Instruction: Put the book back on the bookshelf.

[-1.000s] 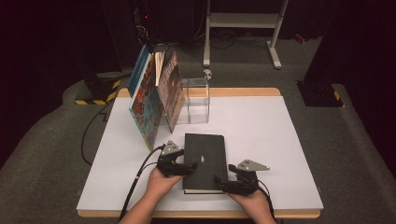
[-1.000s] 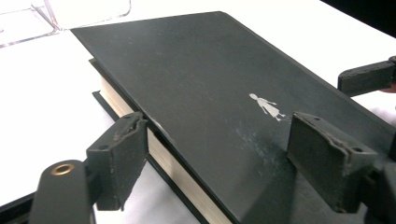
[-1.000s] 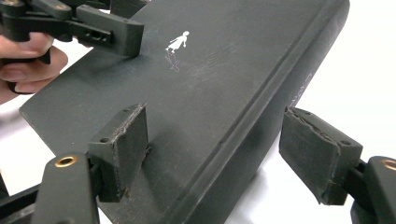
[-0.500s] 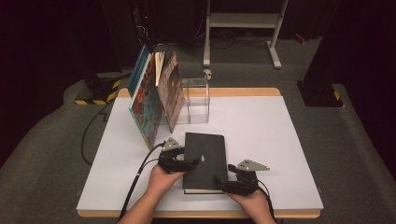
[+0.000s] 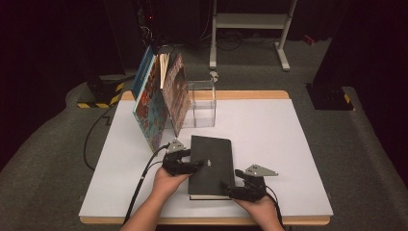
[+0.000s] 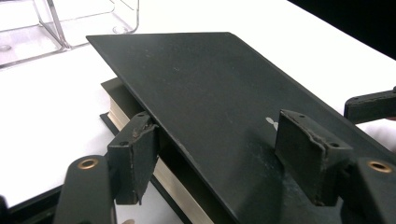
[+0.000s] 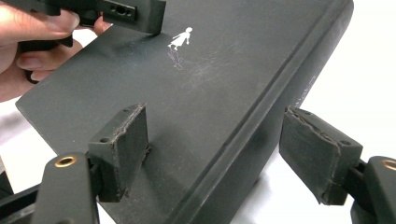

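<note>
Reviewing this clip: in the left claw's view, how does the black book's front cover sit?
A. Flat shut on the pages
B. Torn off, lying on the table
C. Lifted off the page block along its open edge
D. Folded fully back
C: in the left claw view the black book has its cover raised, with a gap above the pale page edges between the left claw jaws.

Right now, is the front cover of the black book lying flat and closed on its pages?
No, in the left gripper view the cover of the black book is lifted at its edge, with a gap above the pale pages.
</note>
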`<state>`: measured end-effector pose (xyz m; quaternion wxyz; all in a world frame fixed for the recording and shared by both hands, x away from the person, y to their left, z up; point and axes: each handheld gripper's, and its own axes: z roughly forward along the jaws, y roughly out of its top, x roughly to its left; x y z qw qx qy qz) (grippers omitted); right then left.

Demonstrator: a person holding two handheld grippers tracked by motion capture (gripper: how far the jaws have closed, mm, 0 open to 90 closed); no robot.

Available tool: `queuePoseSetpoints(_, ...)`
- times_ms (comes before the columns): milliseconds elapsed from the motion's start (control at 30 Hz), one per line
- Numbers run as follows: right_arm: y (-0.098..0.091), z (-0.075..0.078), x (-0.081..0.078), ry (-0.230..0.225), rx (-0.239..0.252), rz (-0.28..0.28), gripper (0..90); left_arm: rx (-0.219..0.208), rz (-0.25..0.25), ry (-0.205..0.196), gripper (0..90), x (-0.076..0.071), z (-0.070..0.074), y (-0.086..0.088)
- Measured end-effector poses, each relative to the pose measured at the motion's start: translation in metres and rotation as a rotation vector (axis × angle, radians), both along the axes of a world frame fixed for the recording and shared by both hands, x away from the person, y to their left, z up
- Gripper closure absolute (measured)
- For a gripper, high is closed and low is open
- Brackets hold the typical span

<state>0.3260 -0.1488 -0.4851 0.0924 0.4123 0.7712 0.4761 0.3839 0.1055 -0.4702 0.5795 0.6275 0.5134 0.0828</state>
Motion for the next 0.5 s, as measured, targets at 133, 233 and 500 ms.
queuePoseSetpoints(133, -0.0002, -0.0003, 0.0000, 0.006, 0.004, 0.000, 23.3, 0.010, 0.002, 0.000, 32.3, 0.0030, 0.0019, 0.0014)
queuePoseSetpoints(233, -0.0001, -0.0005, 0.0001, 0.005, 0.004, -0.001, 23.3, 0.009, 0.008, 0.006, 33.5, 0.0047, 0.0024, 0.0026)
queuePoseSetpoints(500, 0.0001, -0.0009, 0.0002, 0.005, 0.001, 0.001, 23.3, -0.003, 0.013, 0.028, 40.2, 0.0067, 0.0037, 0.0066)
